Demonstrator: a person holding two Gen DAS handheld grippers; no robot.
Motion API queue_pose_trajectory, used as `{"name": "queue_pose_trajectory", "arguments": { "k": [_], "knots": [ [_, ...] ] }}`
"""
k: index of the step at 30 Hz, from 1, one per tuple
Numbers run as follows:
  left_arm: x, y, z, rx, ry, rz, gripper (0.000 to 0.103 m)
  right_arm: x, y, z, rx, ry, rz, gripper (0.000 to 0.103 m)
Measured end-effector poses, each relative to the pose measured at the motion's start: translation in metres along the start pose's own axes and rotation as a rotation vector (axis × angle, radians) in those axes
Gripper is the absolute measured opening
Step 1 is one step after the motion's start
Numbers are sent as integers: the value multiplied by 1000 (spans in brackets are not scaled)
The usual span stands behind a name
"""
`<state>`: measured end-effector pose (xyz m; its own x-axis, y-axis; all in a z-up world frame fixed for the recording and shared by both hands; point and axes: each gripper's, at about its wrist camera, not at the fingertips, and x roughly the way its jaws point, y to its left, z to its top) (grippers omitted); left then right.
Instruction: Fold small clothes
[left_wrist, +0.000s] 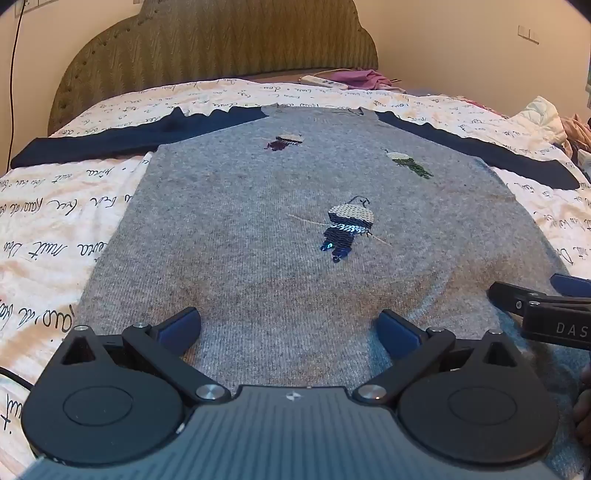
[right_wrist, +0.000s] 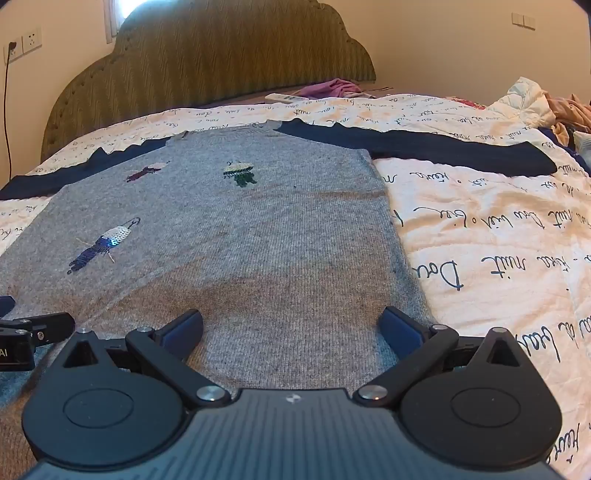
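Here your left gripper (left_wrist: 290, 332) hangs over the bottom hem of the sweater (left_wrist: 295, 229), jaws spread wide and gripping nothing. Your right gripper (right_wrist: 291, 332) sits just beside it, at three o'clock in the left view, jaws likewise released above the hem near the sweater's right edge. The grey sweater lies flat on the bed (right_wrist: 480, 229), navy sleeves (right_wrist: 443, 151) stretched out toward nine and three o'clock, neck toward the headboard (right_wrist: 221, 55) at twelve. Three small sequinned figures (left_wrist: 347, 225) decorate its front.
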<state>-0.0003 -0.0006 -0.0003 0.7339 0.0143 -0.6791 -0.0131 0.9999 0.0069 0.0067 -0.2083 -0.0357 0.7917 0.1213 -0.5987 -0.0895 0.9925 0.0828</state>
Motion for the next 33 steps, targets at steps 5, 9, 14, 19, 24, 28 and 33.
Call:
{"name": "queue_pose_trajectory", "arguments": {
  "k": [5, 9, 14, 19, 24, 28, 33],
  "knots": [
    [0, 1, 3, -8, 10, 1, 103, 0, 0, 0, 1, 0, 1, 103],
    [3, 4, 4, 10, 13, -2, 103, 0, -1, 0, 1, 0, 1, 103],
    [3, 0, 0, 16, -12, 23, 103, 1, 1, 1, -6, 3, -4, 103],
    [2, 0, -1, 11, -14, 22, 103, 1, 2, 1, -8, 5, -4, 103],
    [2, 2, 0, 3, -9, 24, 103, 1, 2, 0, -8, 6, -3, 103],
    [3, 2, 1, -1, -7, 27, 103, 0, 2, 0, -11, 5, -7, 103],
    [3, 3, 2, -7, -3, 27, 103, -2, 2, 0, -12, 3, -11, 103]
  ]
}}
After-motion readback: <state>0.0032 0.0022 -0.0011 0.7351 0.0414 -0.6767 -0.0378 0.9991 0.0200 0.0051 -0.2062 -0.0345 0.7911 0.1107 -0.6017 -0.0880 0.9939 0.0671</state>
